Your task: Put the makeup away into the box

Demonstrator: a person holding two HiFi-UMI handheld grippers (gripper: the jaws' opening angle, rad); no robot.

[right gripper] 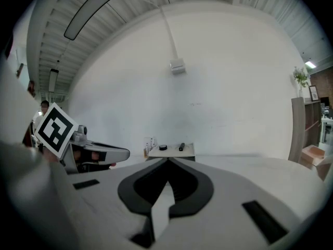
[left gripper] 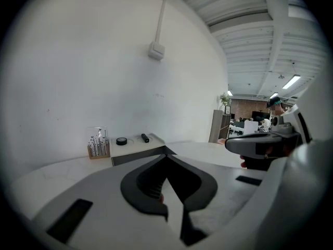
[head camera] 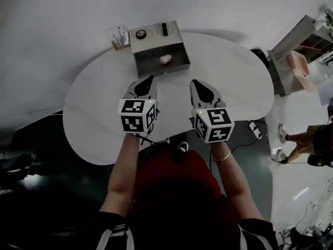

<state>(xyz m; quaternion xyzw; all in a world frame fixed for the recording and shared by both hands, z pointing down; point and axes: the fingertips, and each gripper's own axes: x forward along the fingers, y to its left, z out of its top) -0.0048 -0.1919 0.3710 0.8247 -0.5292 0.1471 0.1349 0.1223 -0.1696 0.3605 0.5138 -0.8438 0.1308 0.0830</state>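
A beige box (head camera: 179, 39) stands at the far edge of the white table (head camera: 99, 103). Its open front compartment holds a small whitish-pink item (head camera: 165, 59). On the box's flat back part lie a round black compact (head camera: 141, 34) and a black tube (head camera: 164, 28). My left gripper (head camera: 152, 77) and right gripper (head camera: 193, 82) hover side by side over the table, short of the box, both shut and holding nothing. The left gripper view shows its tips (left gripper: 166, 155) meeting below the compact (left gripper: 121, 140) and tube (left gripper: 145, 138). The right gripper's tips (right gripper: 167, 160) meet just under the box (right gripper: 171, 152).
A clear holder of brushes (head camera: 120, 36) stands against the box's left side. To the right of the table is a wooden shelf unit (head camera: 294, 56); a power strip (head camera: 255, 129) and cables lie on the floor, where a person's leg (head camera: 304, 137) shows.
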